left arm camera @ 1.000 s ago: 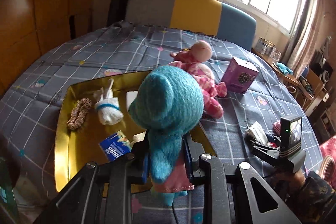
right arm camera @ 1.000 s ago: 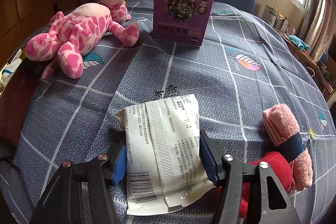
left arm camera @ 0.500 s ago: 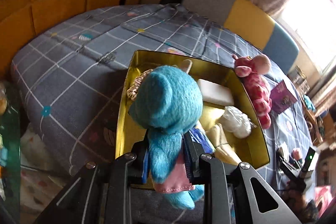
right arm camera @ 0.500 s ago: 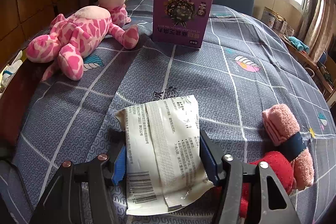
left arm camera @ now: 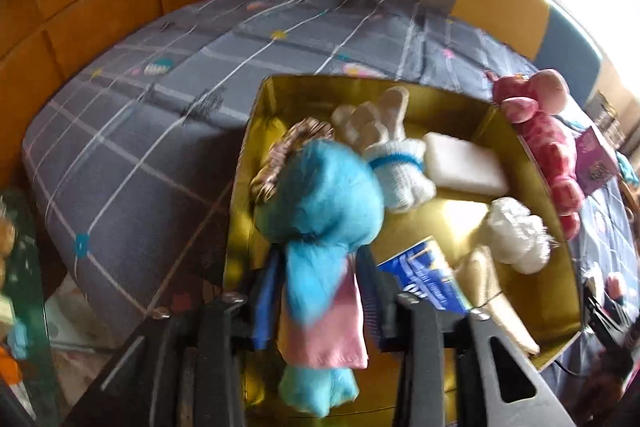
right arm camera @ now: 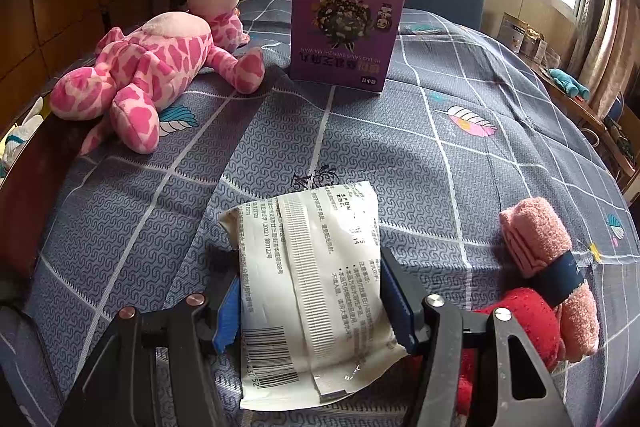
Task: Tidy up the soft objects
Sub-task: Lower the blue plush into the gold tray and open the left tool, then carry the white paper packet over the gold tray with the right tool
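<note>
blue plush toy (left arm camera: 320,211) head-forward along fingers

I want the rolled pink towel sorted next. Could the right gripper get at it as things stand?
Probably not yet. The right gripper has the white printed plastic packet between its fingers, so it would need to set that down first. Otherwise the rolled pink towel lies uncovered on the bedspread just beside it.

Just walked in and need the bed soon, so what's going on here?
A person is sorting soft things. The left gripper has a blue plush toy over the gold box, its jaws opening around it. The right gripper rests around a white packet on the bedspread.
</note>
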`<action>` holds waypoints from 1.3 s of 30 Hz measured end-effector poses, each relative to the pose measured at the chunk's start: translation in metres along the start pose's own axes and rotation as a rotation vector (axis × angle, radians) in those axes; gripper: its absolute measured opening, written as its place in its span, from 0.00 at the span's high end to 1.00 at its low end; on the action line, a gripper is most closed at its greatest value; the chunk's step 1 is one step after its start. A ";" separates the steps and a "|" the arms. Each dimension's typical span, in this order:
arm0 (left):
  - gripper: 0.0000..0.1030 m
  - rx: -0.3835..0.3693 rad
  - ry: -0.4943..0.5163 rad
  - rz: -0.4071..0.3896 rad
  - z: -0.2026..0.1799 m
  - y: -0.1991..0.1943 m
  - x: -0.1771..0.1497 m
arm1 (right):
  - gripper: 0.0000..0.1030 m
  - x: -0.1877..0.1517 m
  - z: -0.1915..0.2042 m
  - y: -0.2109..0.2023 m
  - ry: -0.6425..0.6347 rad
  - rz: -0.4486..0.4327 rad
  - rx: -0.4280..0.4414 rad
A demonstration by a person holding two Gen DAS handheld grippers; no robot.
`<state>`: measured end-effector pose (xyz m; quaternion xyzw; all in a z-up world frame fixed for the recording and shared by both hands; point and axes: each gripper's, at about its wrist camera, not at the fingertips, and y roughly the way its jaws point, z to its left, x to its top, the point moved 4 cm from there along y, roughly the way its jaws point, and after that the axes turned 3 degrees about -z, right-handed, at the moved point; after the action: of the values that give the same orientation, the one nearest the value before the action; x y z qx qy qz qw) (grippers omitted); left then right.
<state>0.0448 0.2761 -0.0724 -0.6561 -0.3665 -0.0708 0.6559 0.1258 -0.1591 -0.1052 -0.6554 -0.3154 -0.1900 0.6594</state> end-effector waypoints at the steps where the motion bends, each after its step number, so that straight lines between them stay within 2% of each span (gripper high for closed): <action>1: 0.54 0.005 -0.009 -0.003 0.002 0.001 -0.001 | 0.41 0.000 0.000 0.000 0.000 0.000 0.000; 2: 0.49 0.012 -0.019 -0.016 0.004 -0.002 -0.003 | 0.41 0.000 0.000 0.000 -0.001 0.000 -0.001; 5: 0.44 0.053 -0.013 -0.073 0.008 -0.015 -0.005 | 0.41 0.000 0.000 0.000 -0.004 0.000 -0.004; 8: 0.42 0.094 0.013 -0.124 0.007 -0.029 -0.007 | 0.41 0.001 0.000 0.000 -0.006 0.000 -0.006; 10: 0.40 0.095 0.015 -0.152 0.005 -0.040 -0.007 | 0.41 0.001 0.000 0.000 -0.007 0.000 -0.008; 14: 0.28 0.094 0.047 -0.214 -0.010 -0.059 -0.009 | 0.41 0.001 0.000 0.000 -0.008 0.000 -0.008; 18: 0.25 0.074 0.091 -0.264 -0.031 -0.076 -0.009 | 0.41 0.000 0.000 0.000 -0.008 0.000 -0.008; 27: 0.22 0.028 0.132 -0.276 -0.062 -0.091 -0.018 | 0.41 0.000 0.000 -0.001 -0.009 0.000 -0.008; 33: 0.22 0.022 0.147 -0.273 -0.070 -0.093 -0.024 | 0.41 0.001 0.000 -0.002 -0.015 -0.002 -0.015; 39: 0.17 0.022 0.139 -0.264 -0.072 -0.093 -0.030 | 0.41 0.000 0.002 -0.003 -0.030 -0.004 -0.033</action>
<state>-0.0017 0.1867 -0.0051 -0.5884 -0.4040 -0.1976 0.6719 0.1240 -0.1578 -0.1032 -0.6685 -0.3233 -0.1868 0.6432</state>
